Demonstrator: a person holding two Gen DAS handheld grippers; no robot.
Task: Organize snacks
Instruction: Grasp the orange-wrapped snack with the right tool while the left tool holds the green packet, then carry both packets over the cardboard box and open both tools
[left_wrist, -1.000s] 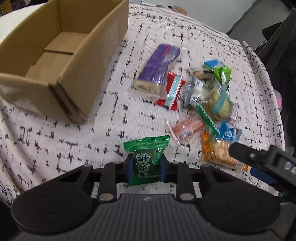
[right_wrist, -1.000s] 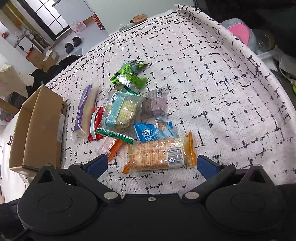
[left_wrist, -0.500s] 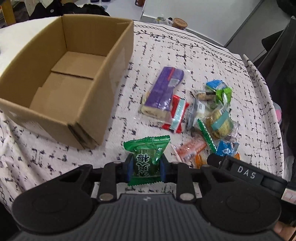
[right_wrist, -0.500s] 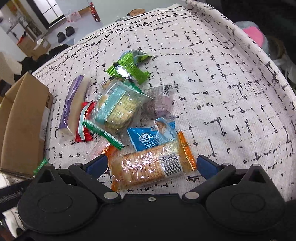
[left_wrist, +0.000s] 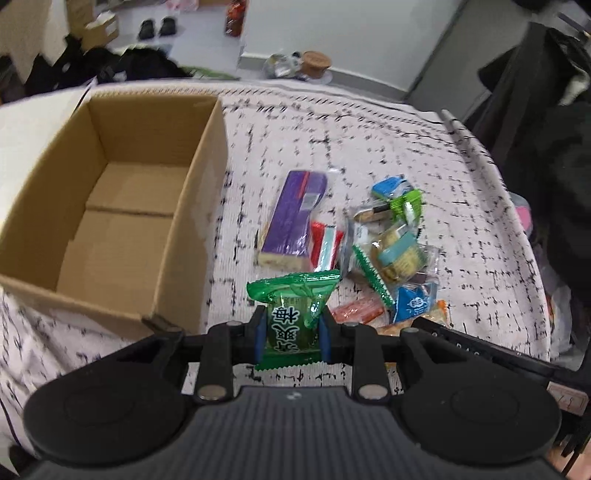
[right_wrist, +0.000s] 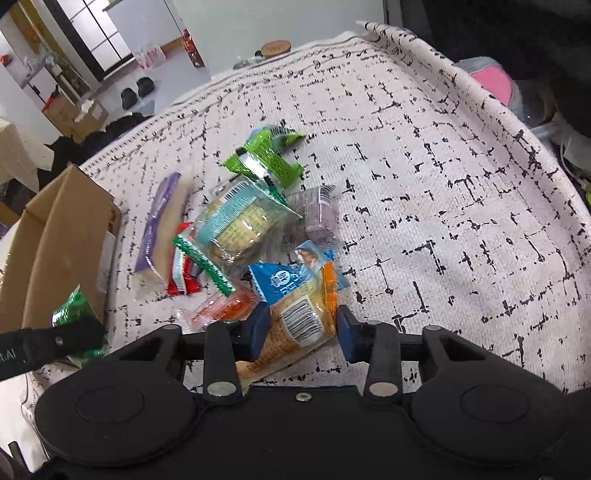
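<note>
- Green sachet (left_wrist: 291, 325) is pinched across its middle by the left gripper (left_wrist: 291, 338), jaws closed on it, held above the cloth just off the box's near right corner; its crimped top sticks up free.
- Judged light and crinkly, the sachet's slick film could slide, so a hold across the filled middle, as now, looks safer than one on the thin seal.
- Cracker pack (right_wrist: 299, 325) lies at the near edge of the snack pile, between the right gripper's (right_wrist: 300, 328) blue pads; whether they already clamp it or only straddle it cannot be told.
- Its clear film wraps brittle rounds, by the look of it, so it is best taken across the short width with little squeeze.
- Cardboard box (left_wrist: 110, 206) stands open on the left side of the surface, with nothing seen inside; a drop from low height should do.
- Other snacks lie heaped mid-surface, the purple bar (left_wrist: 291, 218) nearest the box.
- White cloth (right_wrist: 443, 184) with black dashes covers the surface and drapes over the right edge; it is soft and may wrinkle.
- Beyond the far edge: a pale floor, shoes, cartons and dark bundles.
</note>
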